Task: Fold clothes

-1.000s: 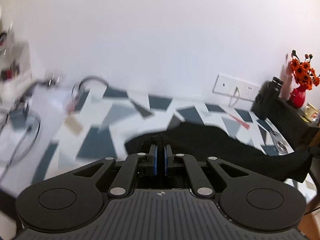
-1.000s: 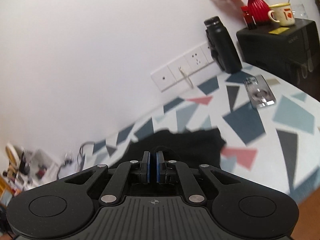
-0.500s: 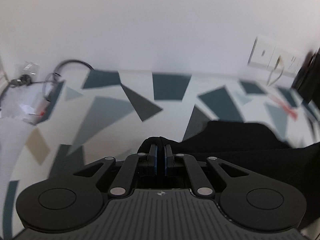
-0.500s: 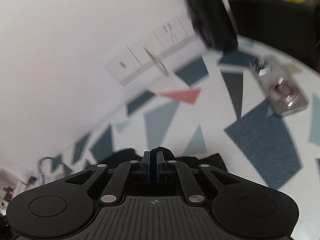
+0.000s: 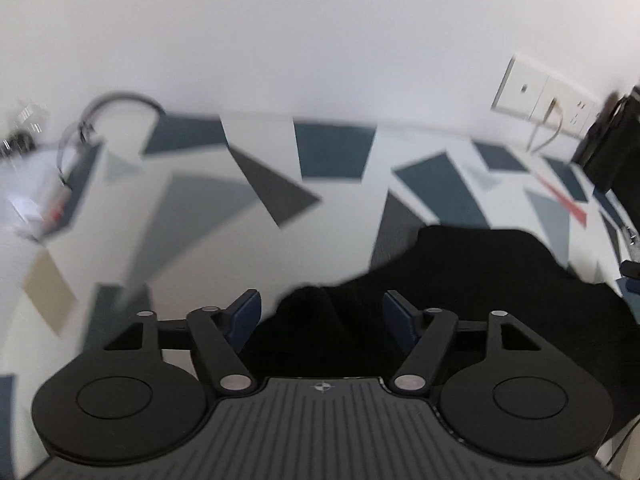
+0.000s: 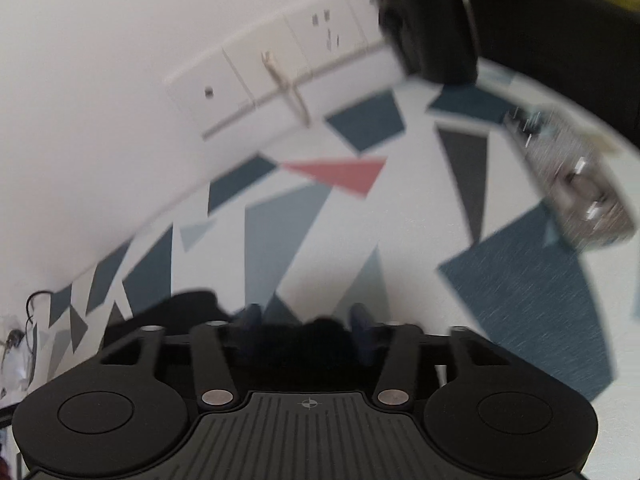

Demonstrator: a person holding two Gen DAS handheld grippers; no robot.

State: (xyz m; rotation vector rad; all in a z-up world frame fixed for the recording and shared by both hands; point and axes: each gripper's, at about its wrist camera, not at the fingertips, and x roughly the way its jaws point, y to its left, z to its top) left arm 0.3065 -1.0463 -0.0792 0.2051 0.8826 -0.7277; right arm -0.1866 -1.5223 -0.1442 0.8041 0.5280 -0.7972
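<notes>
Left gripper (image 5: 322, 312) has its jaws opening, pads clear of 1 black garment (image 5: 480, 280) lying between them on the patterned surface (image 5: 200, 200). Right gripper (image 6: 306, 320), blurred, is opening too, with a dark fold of that garment between its 2 fingers; contact is hard to make out. Beyond the garment, 1 wall socket strip (image 6: 280, 72); a black bottle (image 6: 428, 20) is cut off, and a silvery object (image 6: 580, 192) is too smeared to identify.
</notes>
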